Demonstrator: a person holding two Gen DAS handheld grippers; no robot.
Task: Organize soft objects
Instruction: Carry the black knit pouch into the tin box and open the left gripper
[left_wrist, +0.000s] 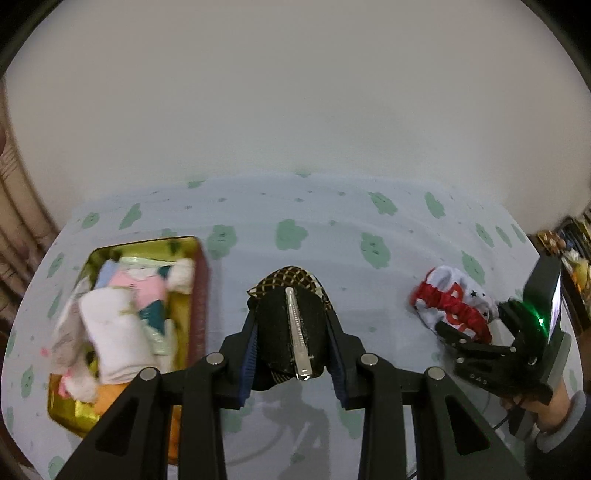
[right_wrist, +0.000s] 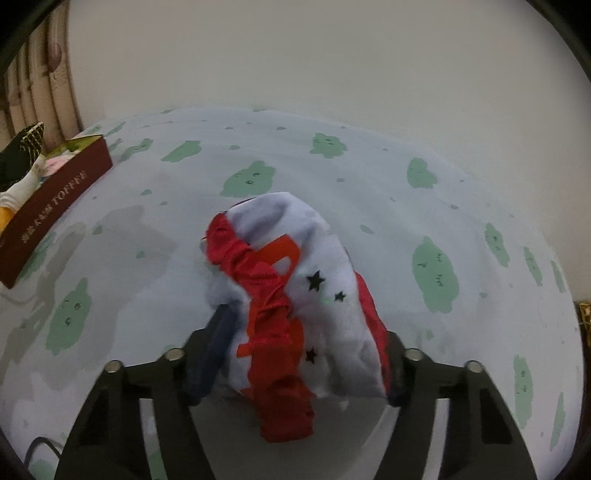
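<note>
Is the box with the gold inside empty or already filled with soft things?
Mostly filled. In the left wrist view the box holds a pile of white, pink and teal cloth pieces, some rising above its rim; only small gold patches show.

Box (left_wrist: 192, 295) contents at nine o'clock smear with blur. At three o'clock, the sleeve (left_wrist: 569, 432) runs off-frame. The right gripper (right_wrist: 306, 332) pad hides behind cloth.

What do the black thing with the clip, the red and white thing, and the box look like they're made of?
Black piece: matte fabric, felt-like, gold-checked cloth behind; its clip looks like shiny metal, glinting silver.
Red and white piece: soft fleecy white cloth with black stars; the gathered red trim has a satin sheen.
Box: probably card, maroon outside with gold print, reflective gold lining.
</note>
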